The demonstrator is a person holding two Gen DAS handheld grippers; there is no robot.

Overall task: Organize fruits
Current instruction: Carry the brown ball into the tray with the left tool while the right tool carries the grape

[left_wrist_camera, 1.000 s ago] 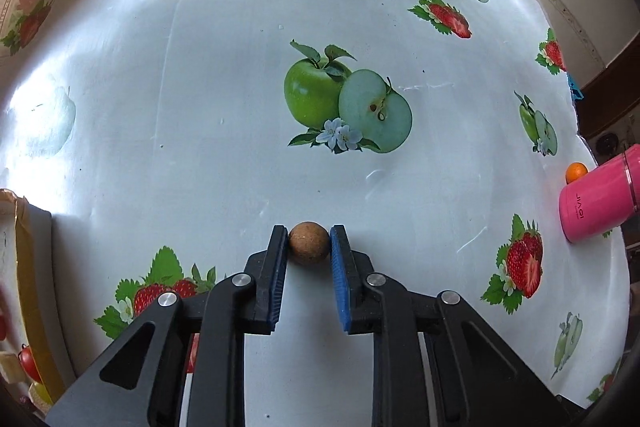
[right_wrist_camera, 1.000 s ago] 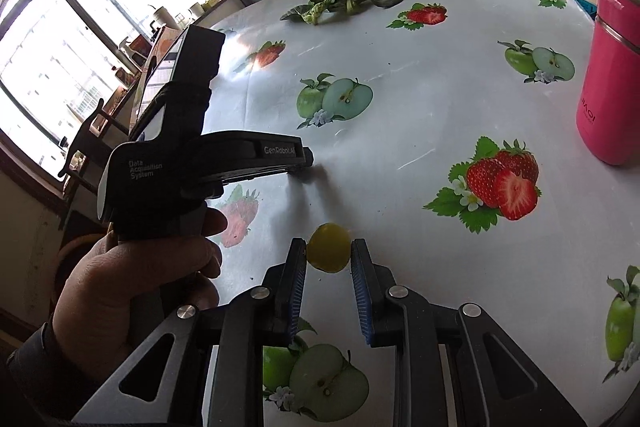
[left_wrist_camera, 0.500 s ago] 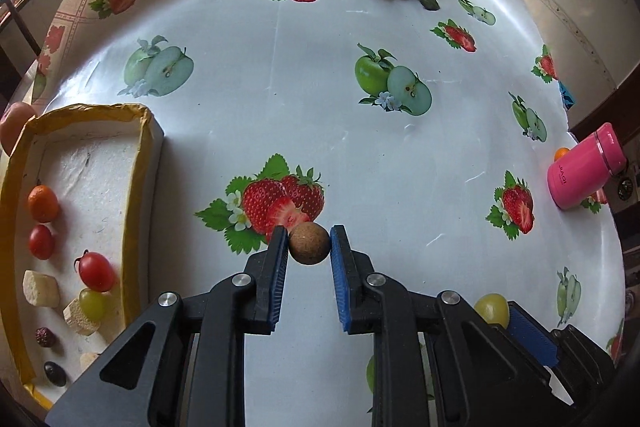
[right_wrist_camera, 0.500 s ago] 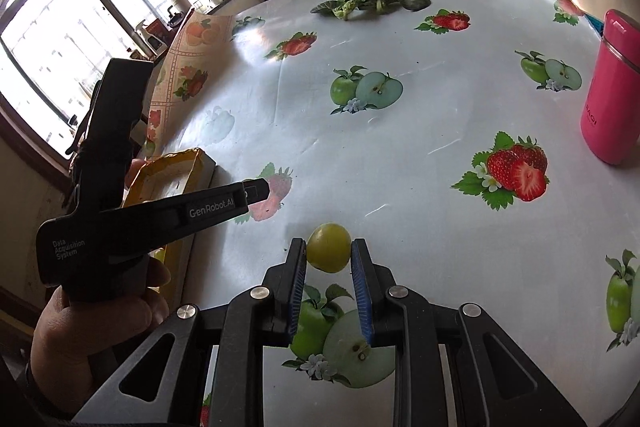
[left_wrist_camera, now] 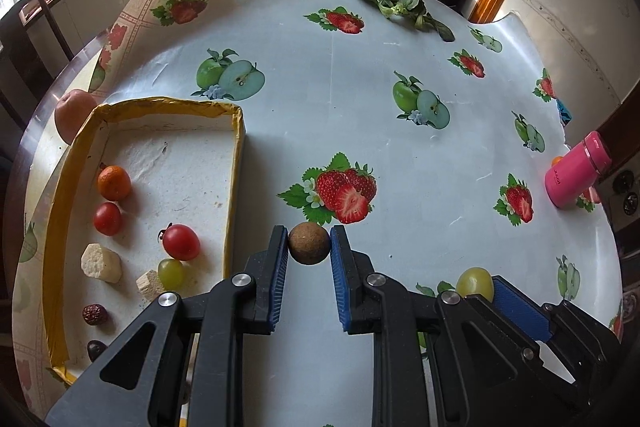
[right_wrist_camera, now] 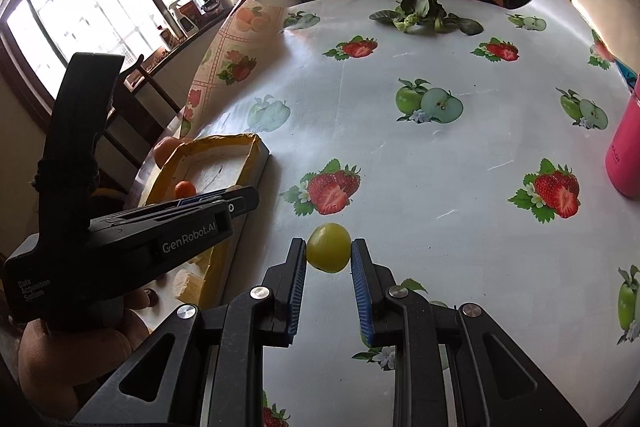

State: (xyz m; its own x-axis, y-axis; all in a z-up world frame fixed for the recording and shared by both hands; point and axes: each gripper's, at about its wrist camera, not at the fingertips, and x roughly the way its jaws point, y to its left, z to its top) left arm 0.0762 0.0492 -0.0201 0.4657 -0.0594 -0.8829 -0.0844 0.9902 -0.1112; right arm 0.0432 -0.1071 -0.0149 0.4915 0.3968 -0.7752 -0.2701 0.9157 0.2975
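You have a small brown round fruit (left_wrist_camera: 309,243) clamped between the blue pads of your left gripper (left_wrist_camera: 309,245), held above the tablecloth (left_wrist_camera: 360,131) just right of the tray's near right wall. Your right gripper (right_wrist_camera: 329,251) is pressed shut on a yellow-green grape (right_wrist_camera: 329,247), also clear of the table; from the left wrist view that same grape (left_wrist_camera: 475,282) shows at the lower right, beside your left gripper's body.

To the left lies the shallow yellow-rimmed tray (left_wrist_camera: 234,163) with a white floor. In it sit a small orange (left_wrist_camera: 114,182) at the far end, a red cherry tomato (left_wrist_camera: 107,218) nearer, a second cherry tomato (left_wrist_camera: 181,241) with its stem towards the tray's right side, a green grape (left_wrist_camera: 171,273) touching that tomato's near side, two pale cut chunks (left_wrist_camera: 101,263), a red date (left_wrist_camera: 95,314) and a dark fruit (left_wrist_camera: 95,349) at the near end. A peach-coloured fruit (left_wrist_camera: 70,115) rests outside the tray's far left corner.

Further out, the cloth is printed with strawberries and green apples. A pink flask (left_wrist_camera: 576,169) stands at the right edge, an orange fruit partly hidden behind it, and a bunch of leafy greens (left_wrist_camera: 404,1) lies at the far side. From the right wrist view your hand (right_wrist_camera: 76,343) grips the left gripper's handle at the near left.
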